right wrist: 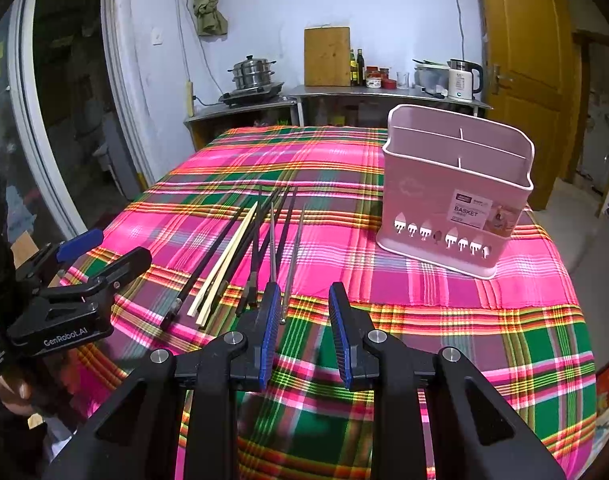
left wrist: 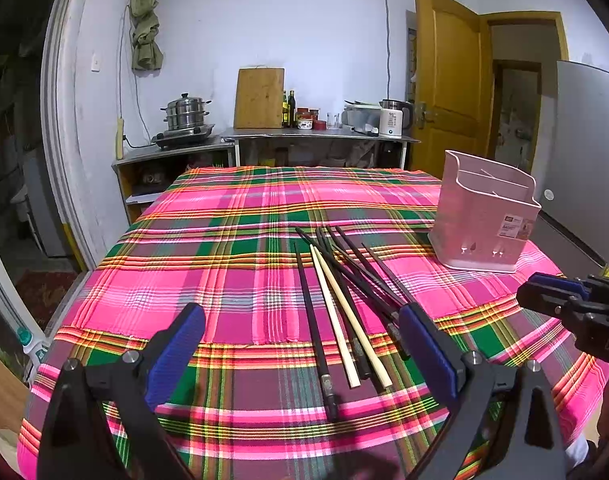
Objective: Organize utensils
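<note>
**Several chopsticks loose, holder unfilled**

Several chopsticks (left wrist: 336, 312) are seen lying in a loose, overlapping fan on the plaid cloth (left wrist: 224, 240): mostly black ones, two pale ones (right wrist: 220, 276) and two metal ones (right wrist: 294, 248). The pink holder (right wrist: 452, 200) stands upright, well apart from them toward the right, and nothing can be seen inside it.

Risk is judged to lie mainly in the overlap. If one stick is pinched where it crosses another, two may be lifted, or a neighbour may be rolled away. A thin, smooth metal stick could slip or swing if gripped near one end. The light holder could be tipped if a stick is driven against its wall or divider.

The left gripper (left wrist: 300, 340) is held low over the near ends of the sticks, its jaws spread wide and nothing between them. The right gripper (right wrist: 304, 328) is held low beside the metal pair, jaws partly spread, nothing pinched; its left pad (right wrist: 269, 332) is just beside a metal stick's end.
</note>
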The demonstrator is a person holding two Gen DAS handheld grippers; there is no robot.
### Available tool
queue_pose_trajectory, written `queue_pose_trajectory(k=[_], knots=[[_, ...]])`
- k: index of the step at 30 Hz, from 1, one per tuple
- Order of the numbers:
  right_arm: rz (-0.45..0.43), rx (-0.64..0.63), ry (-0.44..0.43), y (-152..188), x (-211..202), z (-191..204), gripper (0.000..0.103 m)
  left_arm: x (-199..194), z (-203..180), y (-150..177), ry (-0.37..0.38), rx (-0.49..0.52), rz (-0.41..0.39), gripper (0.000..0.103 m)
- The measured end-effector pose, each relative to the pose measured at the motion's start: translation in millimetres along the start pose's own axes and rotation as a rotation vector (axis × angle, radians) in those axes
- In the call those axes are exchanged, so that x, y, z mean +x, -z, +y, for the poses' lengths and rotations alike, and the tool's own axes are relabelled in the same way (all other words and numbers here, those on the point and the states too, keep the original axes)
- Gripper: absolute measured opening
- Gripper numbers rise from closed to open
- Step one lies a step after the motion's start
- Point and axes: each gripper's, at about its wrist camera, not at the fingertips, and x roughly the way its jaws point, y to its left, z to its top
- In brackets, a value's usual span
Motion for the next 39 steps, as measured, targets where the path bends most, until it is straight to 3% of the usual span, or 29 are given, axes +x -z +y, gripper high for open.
queue_pose_trajectory(k=[39], knots=[[-0.041,0.006,0.009,-0.1,-3.8,-0.1,0.026,-2.5,-0.8,1.5,0.013,0.003,-0.017,0.099]])
